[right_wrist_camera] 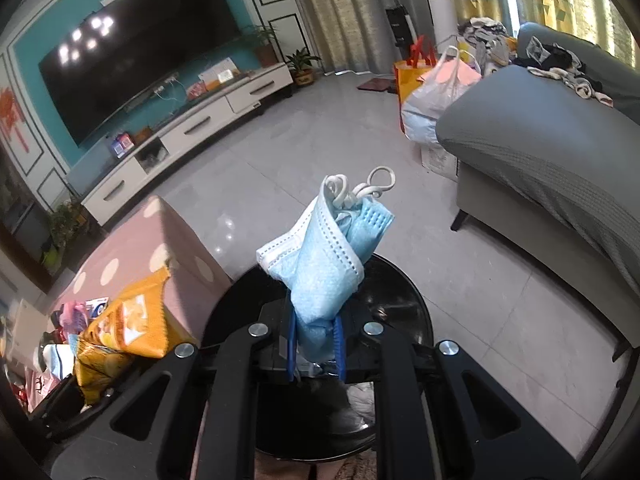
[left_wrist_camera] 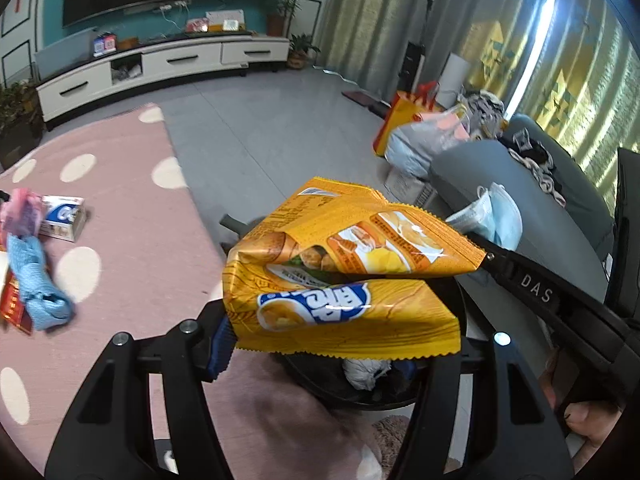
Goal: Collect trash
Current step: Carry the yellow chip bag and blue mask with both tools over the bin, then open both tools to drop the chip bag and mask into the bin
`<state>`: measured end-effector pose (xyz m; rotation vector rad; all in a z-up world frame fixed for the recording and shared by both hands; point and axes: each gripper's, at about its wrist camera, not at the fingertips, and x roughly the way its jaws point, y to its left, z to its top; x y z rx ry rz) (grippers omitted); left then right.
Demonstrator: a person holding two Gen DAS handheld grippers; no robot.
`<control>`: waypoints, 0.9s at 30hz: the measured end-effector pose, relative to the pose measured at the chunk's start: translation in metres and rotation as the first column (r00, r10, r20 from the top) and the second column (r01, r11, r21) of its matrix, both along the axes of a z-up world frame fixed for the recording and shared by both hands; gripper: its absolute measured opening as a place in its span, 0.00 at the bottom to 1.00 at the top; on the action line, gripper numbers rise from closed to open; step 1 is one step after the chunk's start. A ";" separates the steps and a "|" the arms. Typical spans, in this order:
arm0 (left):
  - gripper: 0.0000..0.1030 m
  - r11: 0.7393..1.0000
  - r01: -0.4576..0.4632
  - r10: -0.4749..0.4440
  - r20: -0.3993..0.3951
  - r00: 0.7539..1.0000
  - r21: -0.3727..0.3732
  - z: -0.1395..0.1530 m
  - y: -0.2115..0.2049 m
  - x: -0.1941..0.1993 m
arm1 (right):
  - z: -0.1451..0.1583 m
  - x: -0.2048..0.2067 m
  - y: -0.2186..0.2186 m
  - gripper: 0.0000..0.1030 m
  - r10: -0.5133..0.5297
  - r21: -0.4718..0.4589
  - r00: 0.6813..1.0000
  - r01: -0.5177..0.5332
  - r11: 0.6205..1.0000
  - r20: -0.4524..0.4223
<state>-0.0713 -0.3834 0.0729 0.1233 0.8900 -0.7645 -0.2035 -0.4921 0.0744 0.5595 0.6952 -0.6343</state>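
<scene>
My left gripper (left_wrist_camera: 316, 350) is shut on a crumpled orange chip bag (left_wrist_camera: 340, 276), which spreads wide between its blue pads (left_wrist_camera: 220, 344). Under the bag stands a round black bin (left_wrist_camera: 320, 380) with white crumpled paper (left_wrist_camera: 366, 372) inside. In the right wrist view, my right gripper (right_wrist_camera: 314, 344) is shut on a folded light-blue face mask (right_wrist_camera: 324, 264) that sticks up above the black bin (right_wrist_camera: 396, 308). The chip bag (right_wrist_camera: 124, 328) shows at the left there, and the mask (left_wrist_camera: 496, 216) with the right gripper (left_wrist_camera: 540, 292) at the right of the left wrist view.
A pink dotted surface (left_wrist_camera: 132, 216) at the left carries a blue cloth (left_wrist_camera: 36, 284), a small white box (left_wrist_camera: 64, 218) and other bits. A grey sofa (right_wrist_camera: 540, 152) stands at the right, with full bags (right_wrist_camera: 436, 92) beside it. A white TV stand (left_wrist_camera: 160, 68) lines the far wall.
</scene>
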 end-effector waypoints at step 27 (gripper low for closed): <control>0.62 0.991 0.109 -0.098 -0.118 0.988 0.083 -0.045 -0.038 -0.011 | -0.023 0.006 -0.018 0.16 -0.021 0.067 0.995 0.028 0.997 -0.101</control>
